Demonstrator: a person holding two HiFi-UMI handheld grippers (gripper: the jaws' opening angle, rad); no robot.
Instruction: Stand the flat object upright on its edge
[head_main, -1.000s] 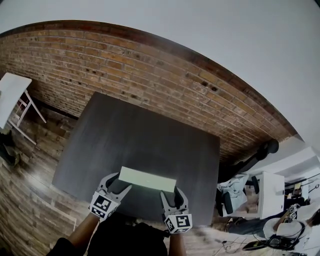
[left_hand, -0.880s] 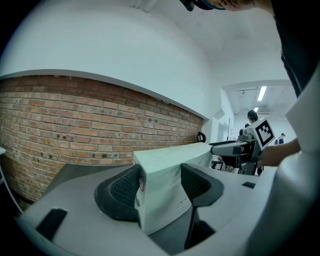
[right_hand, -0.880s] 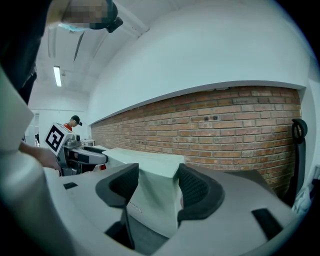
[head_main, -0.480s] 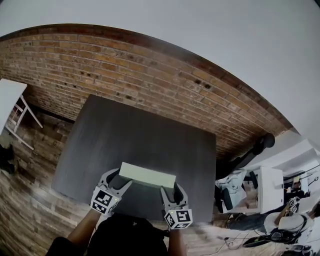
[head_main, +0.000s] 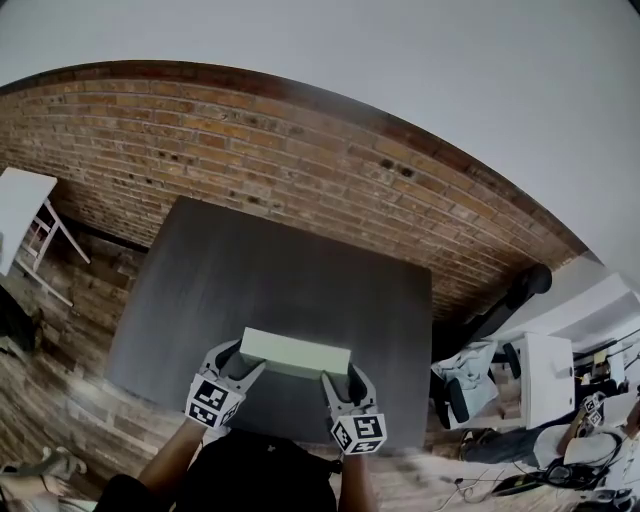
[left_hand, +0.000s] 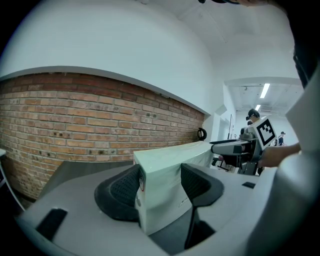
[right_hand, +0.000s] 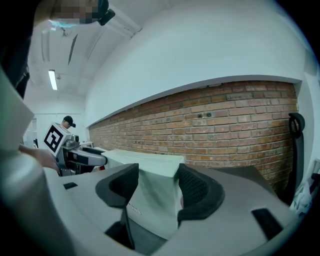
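Observation:
A pale green flat box (head_main: 295, 352) is held above the near part of the dark table (head_main: 290, 280), its long edge running left to right. My left gripper (head_main: 240, 366) is shut on the box's left end (left_hand: 162, 192), both pads pressed on its faces. My right gripper (head_main: 336, 384) is shut on the right end (right_hand: 152, 200). In the left gripper view the box stretches away toward the right gripper (left_hand: 240, 147); the right gripper view shows the left gripper (right_hand: 80, 155) at the far end.
A brick wall (head_main: 300, 170) runs behind the table. A white folding table (head_main: 25, 205) stands at the far left. Desks, chairs and a seated person (head_main: 600, 440) fill the right side. Wooden floor (head_main: 60, 350) surrounds the table.
The box, gripped at both ends, has tipped slightly so that more of its broad face shows; both grippers kept their hold and barely shifted.

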